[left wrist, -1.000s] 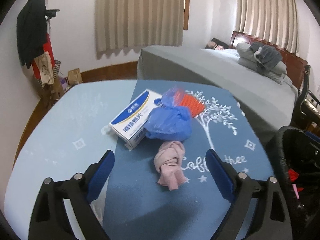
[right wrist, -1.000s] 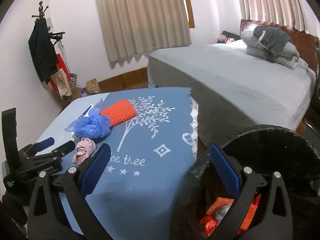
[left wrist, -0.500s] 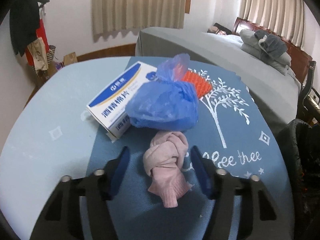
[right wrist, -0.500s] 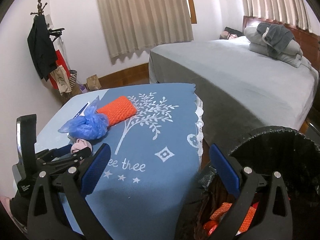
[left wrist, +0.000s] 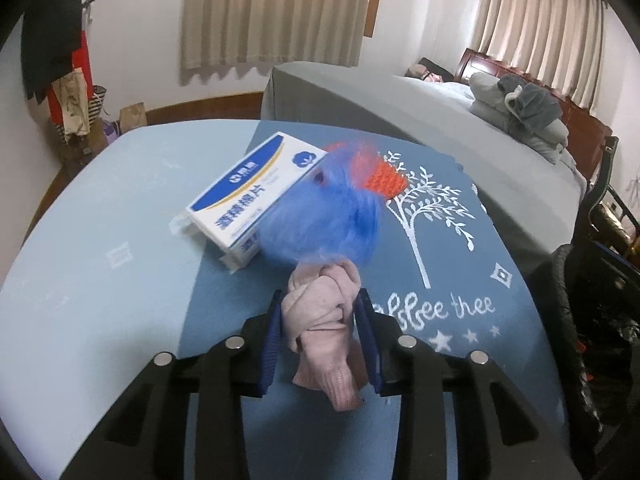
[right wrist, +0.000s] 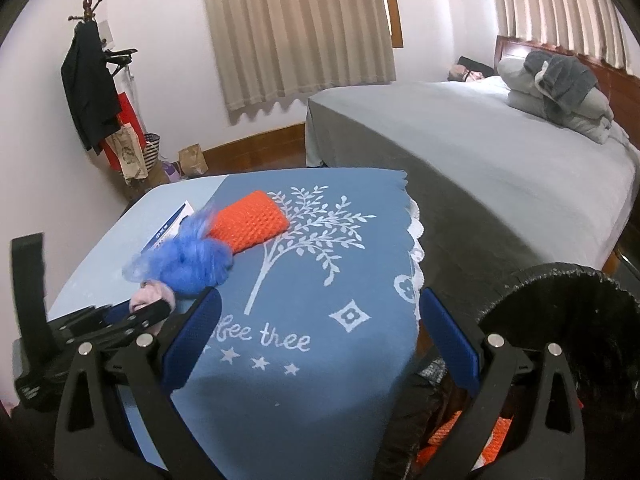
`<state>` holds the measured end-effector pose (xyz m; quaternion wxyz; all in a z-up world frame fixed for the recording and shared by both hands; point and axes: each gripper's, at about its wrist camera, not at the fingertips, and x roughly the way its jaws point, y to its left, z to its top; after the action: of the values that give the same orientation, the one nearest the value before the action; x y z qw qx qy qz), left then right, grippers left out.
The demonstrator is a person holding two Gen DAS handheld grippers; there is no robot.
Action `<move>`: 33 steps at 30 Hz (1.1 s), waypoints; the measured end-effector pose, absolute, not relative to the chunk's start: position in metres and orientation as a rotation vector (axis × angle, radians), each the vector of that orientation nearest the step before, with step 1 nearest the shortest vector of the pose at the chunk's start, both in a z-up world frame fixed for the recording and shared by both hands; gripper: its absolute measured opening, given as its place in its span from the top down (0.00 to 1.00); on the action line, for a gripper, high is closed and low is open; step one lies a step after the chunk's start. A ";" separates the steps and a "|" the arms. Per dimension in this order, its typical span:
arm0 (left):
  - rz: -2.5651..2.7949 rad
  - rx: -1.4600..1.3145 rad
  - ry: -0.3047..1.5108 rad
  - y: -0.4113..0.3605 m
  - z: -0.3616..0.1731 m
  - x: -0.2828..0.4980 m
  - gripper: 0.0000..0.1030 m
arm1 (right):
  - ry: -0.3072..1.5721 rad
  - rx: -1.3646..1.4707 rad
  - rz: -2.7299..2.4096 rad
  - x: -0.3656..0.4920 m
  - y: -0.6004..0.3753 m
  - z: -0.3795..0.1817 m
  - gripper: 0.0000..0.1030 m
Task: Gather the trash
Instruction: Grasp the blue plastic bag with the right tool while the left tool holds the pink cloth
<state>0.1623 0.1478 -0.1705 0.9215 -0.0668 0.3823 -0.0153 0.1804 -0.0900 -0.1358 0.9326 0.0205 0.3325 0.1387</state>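
My left gripper (left wrist: 320, 312) is shut on a knotted pink cloth (left wrist: 324, 320) on the blue tablecloth (left wrist: 440, 280). The cloth also shows in the right wrist view (right wrist: 154, 296), with the left gripper (right wrist: 150, 312) around it. A crumpled blue plastic bag (left wrist: 324, 224) lies just beyond the cloth and looks blurred. An orange knitted piece (left wrist: 384, 176) lies behind the bag. My right gripper (right wrist: 318, 328) is open and empty, over the table's near right edge beside a black trash bin (right wrist: 560, 320).
A white and blue box (left wrist: 248, 196) lies left of the bag. The bin (left wrist: 592, 320) holds orange scraps (right wrist: 492, 436). A grey bed (right wrist: 480, 152) stands behind the table. A coat rack (right wrist: 92, 80) stands at the far left wall.
My left gripper moved forward and closed from open onto the pink cloth. The blue bag shifted and blurs now. The right gripper stayed open and drifted slightly left, toward the table.
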 end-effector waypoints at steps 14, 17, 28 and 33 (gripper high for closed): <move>0.088 -0.138 0.722 0.194 -0.150 0.142 0.66 | 0.692 0.020 0.358 0.188 -0.046 -0.141 0.06; 0.110 -0.139 0.713 0.204 -0.150 0.145 0.66 | 0.692 0.012 0.376 0.191 -0.033 -0.142 0.06; 0.181 -0.140 0.691 0.237 -0.152 0.154 0.66 | 0.721 0.004 0.439 0.214 0.023 -0.152 0.06; 0.200 -0.150 0.691 0.247 -0.155 0.153 0.66 | 0.739 -0.013 0.470 0.223 0.048 -0.159 0.06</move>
<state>0.1528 0.2468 -0.1551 0.9333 -0.0731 0.3378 0.0979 0.2232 0.0482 -0.1586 0.9055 -0.0062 0.3580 0.2276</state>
